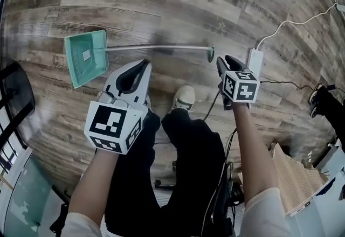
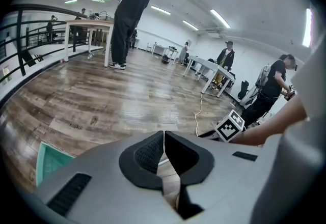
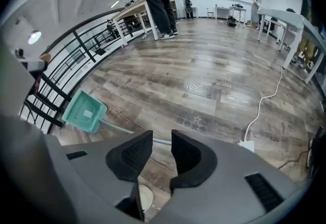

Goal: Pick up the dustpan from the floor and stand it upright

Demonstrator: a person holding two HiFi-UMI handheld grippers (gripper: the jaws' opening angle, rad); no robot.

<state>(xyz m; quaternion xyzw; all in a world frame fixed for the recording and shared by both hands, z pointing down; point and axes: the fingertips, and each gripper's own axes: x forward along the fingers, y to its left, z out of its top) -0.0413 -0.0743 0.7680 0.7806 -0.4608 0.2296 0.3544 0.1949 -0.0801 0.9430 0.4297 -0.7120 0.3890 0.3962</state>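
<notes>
Evidently to take the handle [image 1: 161, 47], the right gripper [image 1: 227, 62] hangs over the flat-lying dustpan [image 1: 86, 59], jaws spread and empty, while the left gripper [image 1: 143, 63] has its jaws pressed together.

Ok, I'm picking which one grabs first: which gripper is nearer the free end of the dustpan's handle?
Right. The right gripper is just beside the handle's free end; the left gripper is by mid-handle, toward the green pan.
</notes>
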